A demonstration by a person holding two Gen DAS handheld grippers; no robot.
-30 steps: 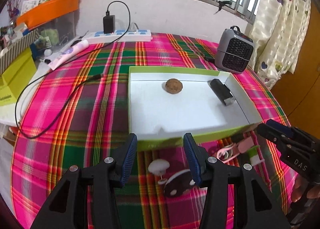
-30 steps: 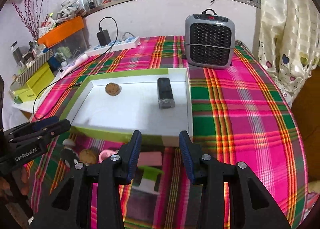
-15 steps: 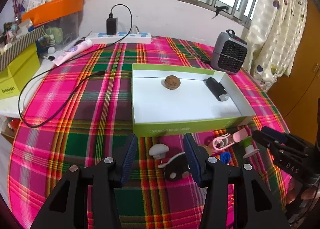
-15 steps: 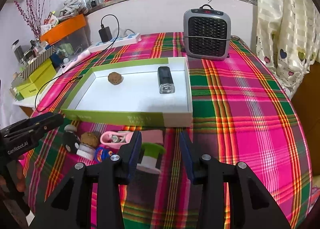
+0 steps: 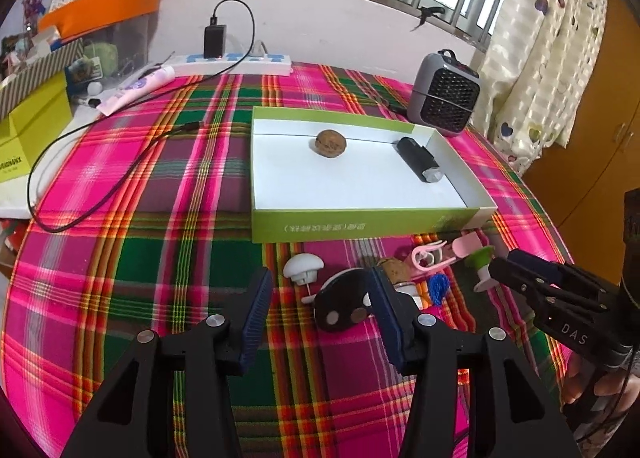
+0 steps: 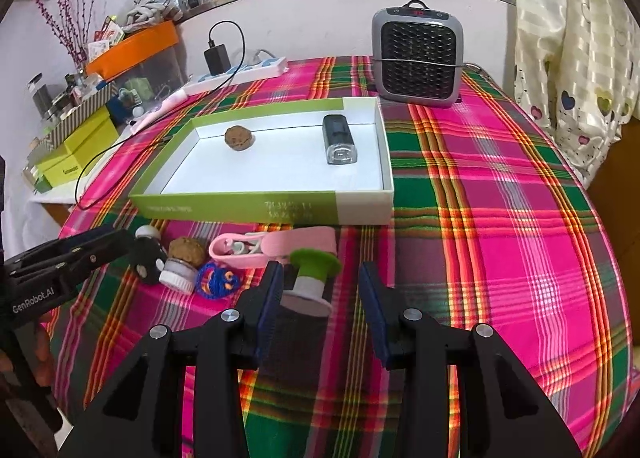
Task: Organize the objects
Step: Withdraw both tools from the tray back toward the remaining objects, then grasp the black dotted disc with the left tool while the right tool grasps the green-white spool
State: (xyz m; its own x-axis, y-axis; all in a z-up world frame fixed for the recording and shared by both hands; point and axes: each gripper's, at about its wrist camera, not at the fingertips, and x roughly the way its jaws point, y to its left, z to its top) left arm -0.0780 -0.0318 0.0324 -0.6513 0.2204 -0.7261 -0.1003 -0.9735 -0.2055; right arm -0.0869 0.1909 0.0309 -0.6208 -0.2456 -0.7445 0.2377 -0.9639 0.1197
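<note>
Right wrist view alone shows the blue knitted toy's [image 6: 218,282] face.

Box [image 6: 240,209] lettering too blurred

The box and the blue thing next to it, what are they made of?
The box looks like cardboard: thin folded walls, printed green outside, matte white inside. The blue toy looks like crocheted yarn, going by its knotted, fuzzy surface, though it is small in view.

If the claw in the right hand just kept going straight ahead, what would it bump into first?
Most likely the green-and-white stopper, which lies between the open right claw fingers, toward the left one. Past it lies the pink clip, then the green box wall. Depth is hard to judge here.
</note>
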